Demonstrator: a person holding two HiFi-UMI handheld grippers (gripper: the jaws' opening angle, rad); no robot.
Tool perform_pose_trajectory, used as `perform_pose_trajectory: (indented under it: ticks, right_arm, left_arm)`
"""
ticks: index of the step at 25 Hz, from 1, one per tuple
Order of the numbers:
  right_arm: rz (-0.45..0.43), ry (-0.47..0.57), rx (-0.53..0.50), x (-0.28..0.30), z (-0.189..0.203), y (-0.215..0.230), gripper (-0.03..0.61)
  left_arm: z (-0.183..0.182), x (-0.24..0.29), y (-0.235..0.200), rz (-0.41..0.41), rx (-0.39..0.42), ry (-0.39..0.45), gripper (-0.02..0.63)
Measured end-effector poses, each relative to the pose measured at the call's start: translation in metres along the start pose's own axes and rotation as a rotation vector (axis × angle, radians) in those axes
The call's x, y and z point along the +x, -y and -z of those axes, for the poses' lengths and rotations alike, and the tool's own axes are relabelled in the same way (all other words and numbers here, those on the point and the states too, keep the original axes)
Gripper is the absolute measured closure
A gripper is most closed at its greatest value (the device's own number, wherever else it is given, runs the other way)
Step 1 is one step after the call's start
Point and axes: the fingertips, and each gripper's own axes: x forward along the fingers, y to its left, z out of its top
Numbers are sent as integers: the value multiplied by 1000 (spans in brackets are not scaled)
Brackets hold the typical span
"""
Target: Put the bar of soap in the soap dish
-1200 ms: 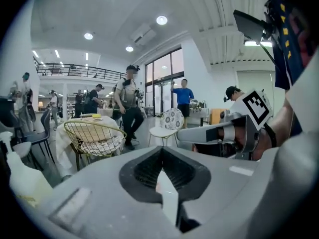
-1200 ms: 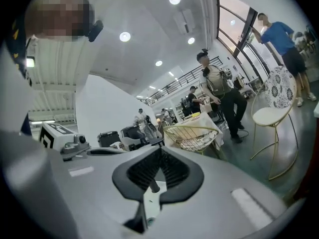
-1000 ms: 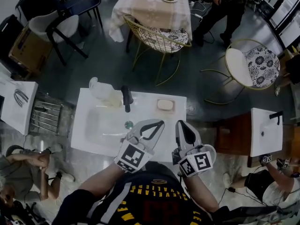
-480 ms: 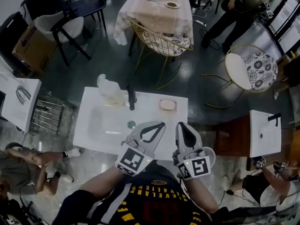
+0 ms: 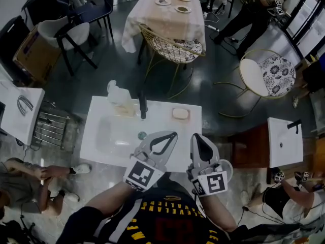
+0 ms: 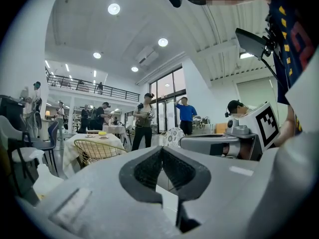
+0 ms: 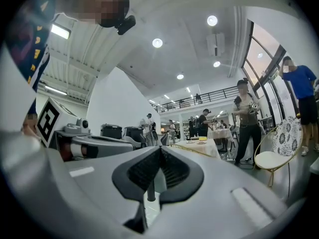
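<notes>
A pale beige bar [image 5: 180, 114], apparently the soap, lies on the white sink unit [image 5: 101, 151] at its back right. Whether a dish lies under it I cannot tell. A translucent thing [image 5: 118, 99] stands at the back left, beside the black faucet [image 5: 142, 106]. My left gripper [image 5: 174, 133] and right gripper [image 5: 195, 136] hover side by side over the unit's near edge, both shut and empty, well short of the bar. In the left gripper view the jaws [image 6: 160, 151] meet with nothing between them. The right gripper view shows the same [image 7: 159, 151].
The basin with its drain [image 5: 142, 134] lies left of the grippers. A gold wire chair [image 5: 170, 47] and a clothed table [image 5: 167, 14] stand beyond the sink. Another white basin [image 5: 284, 141] is at the right. People sit low on the floor at both sides.
Both grippers have risen a little at the sink's near edge and stay shut. The head view has shifted slightly. The bar has not moved.
</notes>
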Motion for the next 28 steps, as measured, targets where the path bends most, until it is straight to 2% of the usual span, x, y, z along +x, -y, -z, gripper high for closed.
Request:
perform_pose_trajectory:
  ticks: [17, 28]
  right_arm:
    - [14, 12, -5, -8, -4, -6, 577]
    - [28, 4, 16, -8, 3, 2, 577]
  left_arm:
    - [-12, -8, 10, 24, 86, -3, 612]
    - [-3, -5, 9, 22, 84, -15, 612]
